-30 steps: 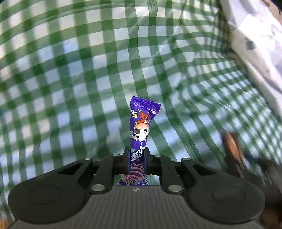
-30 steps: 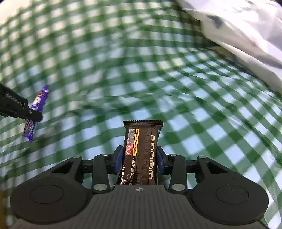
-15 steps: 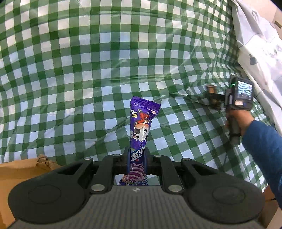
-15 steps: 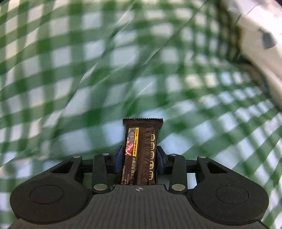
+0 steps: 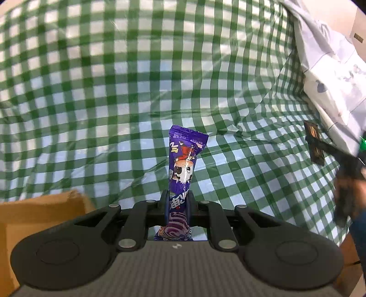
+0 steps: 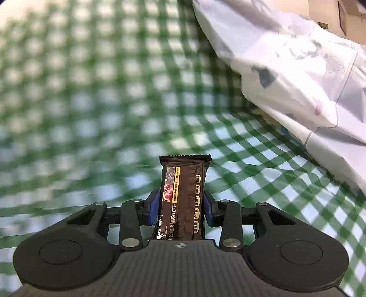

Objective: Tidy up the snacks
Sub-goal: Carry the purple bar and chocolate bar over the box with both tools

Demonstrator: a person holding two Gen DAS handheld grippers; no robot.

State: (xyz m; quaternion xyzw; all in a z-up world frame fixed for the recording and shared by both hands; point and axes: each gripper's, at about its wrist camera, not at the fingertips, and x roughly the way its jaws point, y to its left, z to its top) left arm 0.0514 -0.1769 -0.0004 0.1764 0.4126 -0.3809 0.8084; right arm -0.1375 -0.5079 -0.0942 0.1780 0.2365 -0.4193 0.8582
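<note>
My left gripper [image 5: 177,201] is shut on a long purple snack packet [image 5: 183,164] that sticks up and forward above the green checked cloth [image 5: 114,91]. My right gripper [image 6: 180,203] is shut on a dark brown cracker packet [image 6: 184,194] held upright between blue-padded fingers [image 6: 153,205]. In the left wrist view the right gripper shows blurred at the far right edge with the brown packet [image 5: 314,141] in it, held in a hand.
A brown cardboard box [image 5: 39,214] lies at the lower left of the left wrist view. White printed bedding [image 6: 297,68] lies along the right side, also in the left wrist view [image 5: 331,68]. A cardboard piece [image 6: 343,16] shows at the top right.
The left gripper has pulled back, so the cardboard box now shows more at lower left. The right gripper has swung with its brown packet; its view is motion-blurred.
</note>
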